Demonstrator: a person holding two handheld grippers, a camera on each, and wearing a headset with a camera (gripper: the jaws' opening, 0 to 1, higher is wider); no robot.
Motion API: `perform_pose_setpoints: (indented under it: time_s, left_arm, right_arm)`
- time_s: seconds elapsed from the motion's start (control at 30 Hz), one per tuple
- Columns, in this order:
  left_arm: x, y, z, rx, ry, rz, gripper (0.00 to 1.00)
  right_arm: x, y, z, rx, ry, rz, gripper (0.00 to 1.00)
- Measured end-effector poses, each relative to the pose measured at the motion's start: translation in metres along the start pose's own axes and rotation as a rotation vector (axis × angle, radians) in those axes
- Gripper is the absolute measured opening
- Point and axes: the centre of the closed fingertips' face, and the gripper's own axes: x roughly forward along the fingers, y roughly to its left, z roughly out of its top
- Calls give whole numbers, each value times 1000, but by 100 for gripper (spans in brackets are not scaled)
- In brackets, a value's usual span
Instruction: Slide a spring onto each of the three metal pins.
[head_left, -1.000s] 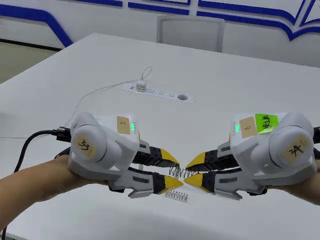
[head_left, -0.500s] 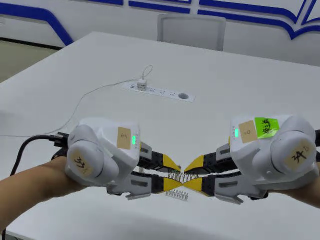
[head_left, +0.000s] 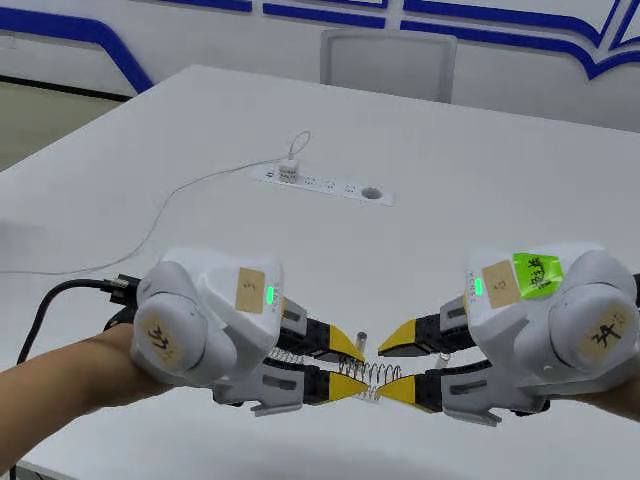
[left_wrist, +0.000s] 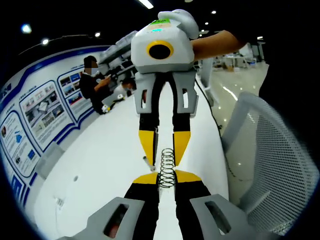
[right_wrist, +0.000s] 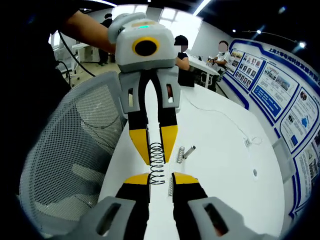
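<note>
Spring (head_left: 371, 374) stretches longer between left gripper (head_left: 354, 368), right gripper (head_left: 385, 368).

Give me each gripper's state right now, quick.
Left gripper: closed on one end of the spring.
Right gripper: open, jaws either side of the spring's other end.

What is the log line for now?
left gripper: shut on spring; right gripper: jaws around spring, grip unclear; pin: on table

The left claw (head_left: 357, 368) and right claw (head_left: 384, 369) face each other tip to tip, with a spring (head_left: 372, 377) bridging the narrow gap. A pin (head_left: 362, 340) stands just behind them. Beyond, the table (head_left: 480, 200) lies open as far as a power strip (head_left: 320, 186).
</note>
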Motion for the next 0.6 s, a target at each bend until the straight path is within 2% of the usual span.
perform_pose_setpoints:
  time_s: [0.1,0.17,0.6]
  left_arm:
    - [-2,2,-1,-9,0,8,10]
    - [-3,4,-2,-11,1,13,10]
    - [-2,3,-2,-13,3,13,10]
  right_arm:
    - [1,1,-1,11,-1,5,14]
    - [1,2,3,42,-34,9,12]
    - [-8,2,15,124,-126,24,11]
